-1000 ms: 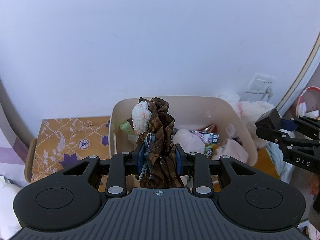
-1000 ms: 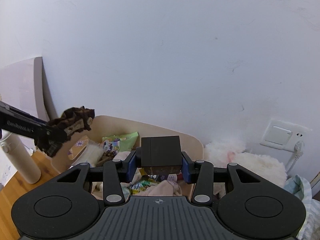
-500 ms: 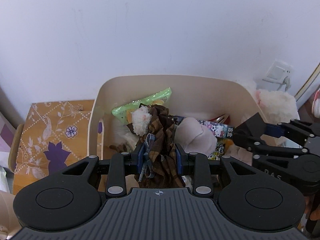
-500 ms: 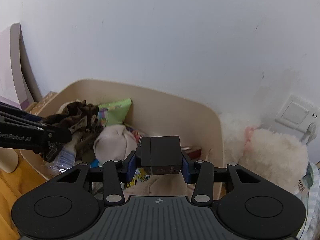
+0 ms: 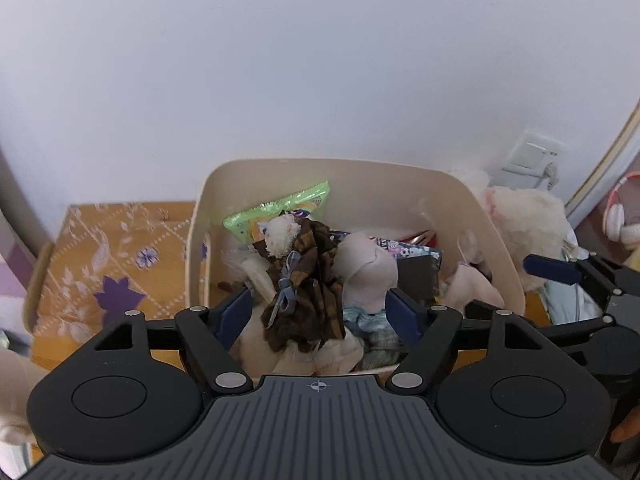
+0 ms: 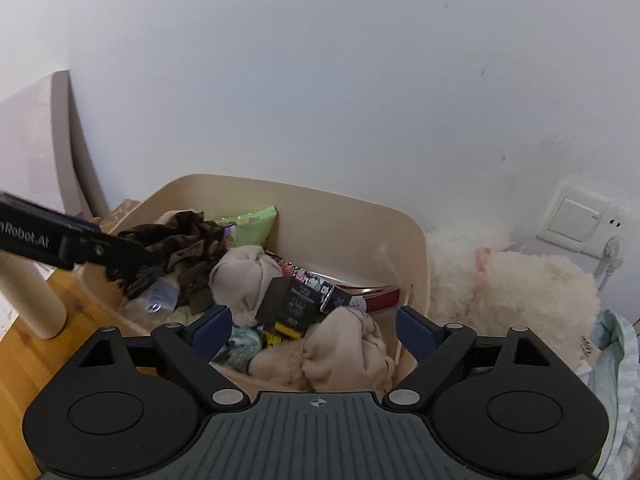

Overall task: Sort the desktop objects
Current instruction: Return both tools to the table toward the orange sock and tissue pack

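Observation:
A beige storage bin (image 5: pixel 476 208) (image 6: pixel 344 216) stands against the white wall, piled with soft items. My left gripper (image 5: pixel 318 312) hangs over it, its jaws opening. The brown plaid cloth toy (image 5: pixel 308 292) with a white fluffy head lies loose between the jaws on the pile, clear of both pads. My right gripper (image 6: pixel 314 326) is over the bin's right part, its jaws opening too. The black box (image 6: pixel 290 300) lies tilted on the pile ahead of the blue pads, touching neither.
In the bin lie a green snack packet (image 5: pixel 280 212), pink plush pieces (image 5: pixel 366 268) and printed packets (image 6: pixel 316 282). A white fluffy toy (image 6: pixel 516 292) sits right of the bin below a wall socket (image 6: pixel 576 220). An orange patterned box (image 5: pixel 112 264) sits left. A beige bottle (image 6: pixel 34 300) stands on the wooden desk.
Both grippers came down over the bin, then spread their jaws. The plaid toy dropped out of the left one and the black box out of the right one onto the pile.

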Motion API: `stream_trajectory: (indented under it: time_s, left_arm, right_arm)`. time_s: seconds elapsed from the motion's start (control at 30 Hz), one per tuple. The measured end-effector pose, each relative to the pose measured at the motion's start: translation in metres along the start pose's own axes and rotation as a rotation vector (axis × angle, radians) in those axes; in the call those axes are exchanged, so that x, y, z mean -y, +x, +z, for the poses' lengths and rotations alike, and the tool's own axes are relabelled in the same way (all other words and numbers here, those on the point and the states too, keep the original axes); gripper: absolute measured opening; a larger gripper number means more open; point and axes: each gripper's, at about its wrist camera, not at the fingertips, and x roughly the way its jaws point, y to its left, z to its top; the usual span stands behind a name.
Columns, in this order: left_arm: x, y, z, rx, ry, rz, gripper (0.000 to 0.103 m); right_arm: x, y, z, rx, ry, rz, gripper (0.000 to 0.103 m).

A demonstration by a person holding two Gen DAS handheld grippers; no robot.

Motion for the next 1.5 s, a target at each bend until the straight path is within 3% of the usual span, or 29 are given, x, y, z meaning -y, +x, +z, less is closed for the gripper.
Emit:
stream_trajectory:
  time_s: [0.13, 0.27, 0.63, 0.9, 1.17, 1.5]
  left_arm:
    - [0.0, -0.026, -0.009, 0.028, 0.032, 0.001, 0.077]
    - [0.001, -0.051, -0.031, 0.03, 0.058, -0.016, 0.079]
    - [0.036, -0.063, -0.136, -0.186, 0.213, -0.075, 0.079]
    - [0.062, -0.048, -0.197, -0.318, 0.297, -0.098, 0.079]
    - [0.061, -0.028, -0.223, -0.389, 0.252, -0.097, 0.079]
    - [0.059, -0.002, -0.229, -0.385, 0.266, 0.038, 0.079]
  right_arm:
    - [0.005, -0.024, -0.016, 0.01, 0.009, 0.01, 0.091]
    - [0.009, -0.047, -0.041, 0.007, 0.032, 0.007, 0.1]
    - [0.004, -0.073, -0.117, -0.116, 0.062, -0.005, 0.103]
    - [-0.007, -0.068, -0.145, -0.189, 0.091, 0.001, 0.103]
    - [-0.025, -0.052, -0.149, -0.215, 0.072, 0.031, 0.103]
    - [-0.042, -0.034, -0.148, -0.232, 0.051, 0.057, 0.103]
